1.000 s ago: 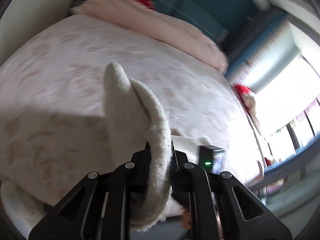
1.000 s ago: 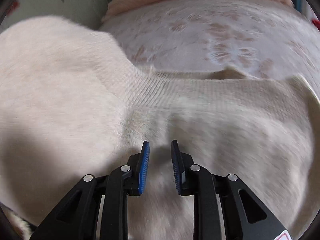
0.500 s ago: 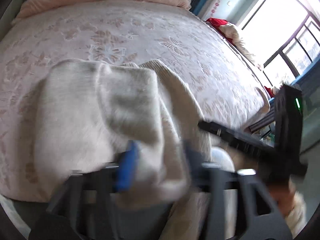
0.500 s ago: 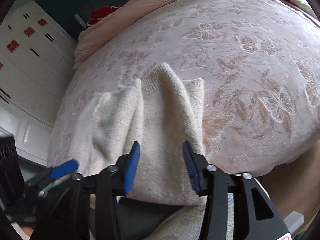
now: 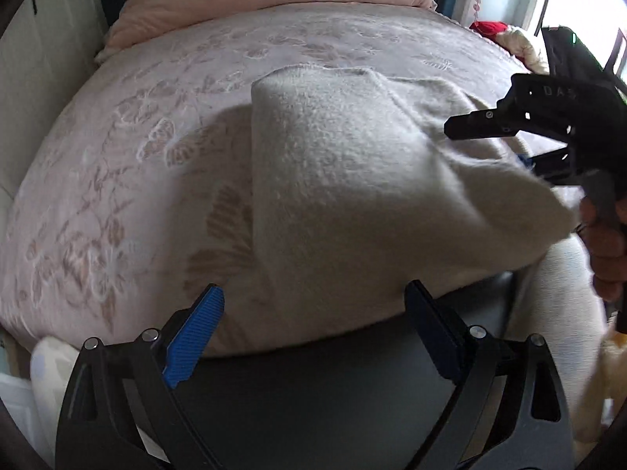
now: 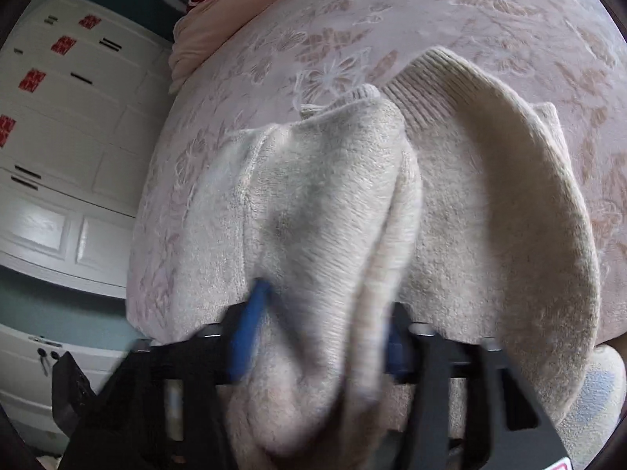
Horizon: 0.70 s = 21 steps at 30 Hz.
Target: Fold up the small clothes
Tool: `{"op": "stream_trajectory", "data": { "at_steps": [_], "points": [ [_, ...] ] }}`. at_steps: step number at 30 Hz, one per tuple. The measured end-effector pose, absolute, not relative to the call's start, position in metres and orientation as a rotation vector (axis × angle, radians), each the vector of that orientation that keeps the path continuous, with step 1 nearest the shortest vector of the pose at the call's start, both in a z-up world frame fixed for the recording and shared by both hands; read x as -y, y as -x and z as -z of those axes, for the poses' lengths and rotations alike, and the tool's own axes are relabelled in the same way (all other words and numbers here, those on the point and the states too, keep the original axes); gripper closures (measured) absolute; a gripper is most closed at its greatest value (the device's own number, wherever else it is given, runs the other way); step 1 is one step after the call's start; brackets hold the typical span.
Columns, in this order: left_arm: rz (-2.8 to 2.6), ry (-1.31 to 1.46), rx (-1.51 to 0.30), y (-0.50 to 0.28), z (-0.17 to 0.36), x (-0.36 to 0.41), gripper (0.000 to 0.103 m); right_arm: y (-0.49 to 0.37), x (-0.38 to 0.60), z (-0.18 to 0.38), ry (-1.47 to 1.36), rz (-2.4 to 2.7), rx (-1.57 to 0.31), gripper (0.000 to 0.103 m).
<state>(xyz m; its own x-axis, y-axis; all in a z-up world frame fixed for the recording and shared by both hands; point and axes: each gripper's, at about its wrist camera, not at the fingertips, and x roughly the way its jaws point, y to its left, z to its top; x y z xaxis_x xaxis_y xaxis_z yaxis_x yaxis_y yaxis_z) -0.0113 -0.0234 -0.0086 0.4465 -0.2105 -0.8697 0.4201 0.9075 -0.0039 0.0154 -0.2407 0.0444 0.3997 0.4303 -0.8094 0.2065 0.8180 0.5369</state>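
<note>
The cream sweater [image 5: 352, 196] lies bunched on the bed [image 5: 117, 196] near its front edge. The left tool [image 5: 313, 313] hovers low before it, its 2 fingers spread wide and holding nothing. The right tool [image 6: 317, 337] reaches in from the right, level, its blurred blue pads [image 6: 250, 329] clamped on a thick fold of the sweater.
</note>
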Motion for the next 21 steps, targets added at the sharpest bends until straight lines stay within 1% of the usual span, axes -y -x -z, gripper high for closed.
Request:
{"op": "stream_trajectory", "data": {
  "at_steps": [1, 2, 3, 4, 6, 8, 9, 10, 14, 15, 16, 17, 18, 19, 20, 21],
  "points": [
    [0.405, -0.235, -1.032, 0.010, 0.010, 0.024, 0.019, -0.017, 0.241, -0.052, -0.642, -0.174, -1.149, 0.086],
    [0.421, -0.240, -1.030, 0.009, 0.011, 0.024, 0.034, -0.020, 0.244, -0.065, -0.647, -0.206, -1.104, 0.087],
    [0.457, -0.240, -1.052, 0.007, 0.015, 0.025, 0.040, -0.021, 0.245, -0.078, -0.635, -0.223, -1.067, 0.088],
    [0.475, -0.231, -1.062, 0.009, 0.016, 0.024, 0.043, -0.021, 0.247, -0.094, -0.620, -0.239, -1.025, 0.089],
    [0.502, -0.223, -1.035, 0.013, 0.009, 0.027, 0.043, -0.016, 0.258, -0.127, -0.618, -0.258, -0.939, 0.089],
    [0.535, -0.226, -1.011, 0.020, 0.001, 0.029, 0.041, -0.007, 0.277, -0.141, -0.576, -0.213, -0.900, 0.089],
    [0.537, -0.231, -0.996, 0.023, -0.002, 0.030, 0.039, -0.002, 0.286, -0.138, -0.547, -0.175, -0.907, 0.089],
    [0.540, -0.231, -0.989, 0.024, -0.004, 0.031, 0.036, 0.003, 0.300, -0.122, -0.511, -0.101, -0.948, 0.088],
    [0.518, -0.228, -1.014, 0.022, 0.003, 0.036, 0.036, 0.009, 0.334, -0.026, -0.563, 0.073, -1.163, 0.086],
    [0.510, -0.228, -1.023, 0.016, 0.007, 0.036, 0.036, 0.016, 0.335, -0.023, -0.607, 0.064, -1.133, 0.085],
    [0.500, -0.225, -1.035, 0.012, 0.011, 0.037, 0.035, 0.022, 0.334, -0.030, -0.649, 0.046, -1.094, 0.083],
    [0.485, -0.227, -1.048, 0.010, 0.014, 0.038, 0.034, 0.025, 0.331, -0.037, -0.651, 0.044, -1.082, 0.079],
    [0.470, -0.225, -1.060, 0.006, 0.015, 0.038, 0.034, 0.030, 0.329, -0.044, -0.637, 0.053, -1.071, 0.078],
    [0.458, -0.220, -1.063, 0.005, 0.016, 0.037, 0.035, 0.034, 0.327, -0.051, -0.616, 0.056, -1.063, 0.075],
    [0.453, -0.210, -1.062, 0.005, 0.014, 0.036, 0.035, 0.038, 0.323, -0.054, -0.601, 0.052, -1.061, 0.067],
    [0.453, -0.197, -1.056, 0.004, 0.011, 0.035, 0.035, 0.045, 0.323, -0.055, -0.599, 0.041, -1.062, 0.064]
  ]
}}
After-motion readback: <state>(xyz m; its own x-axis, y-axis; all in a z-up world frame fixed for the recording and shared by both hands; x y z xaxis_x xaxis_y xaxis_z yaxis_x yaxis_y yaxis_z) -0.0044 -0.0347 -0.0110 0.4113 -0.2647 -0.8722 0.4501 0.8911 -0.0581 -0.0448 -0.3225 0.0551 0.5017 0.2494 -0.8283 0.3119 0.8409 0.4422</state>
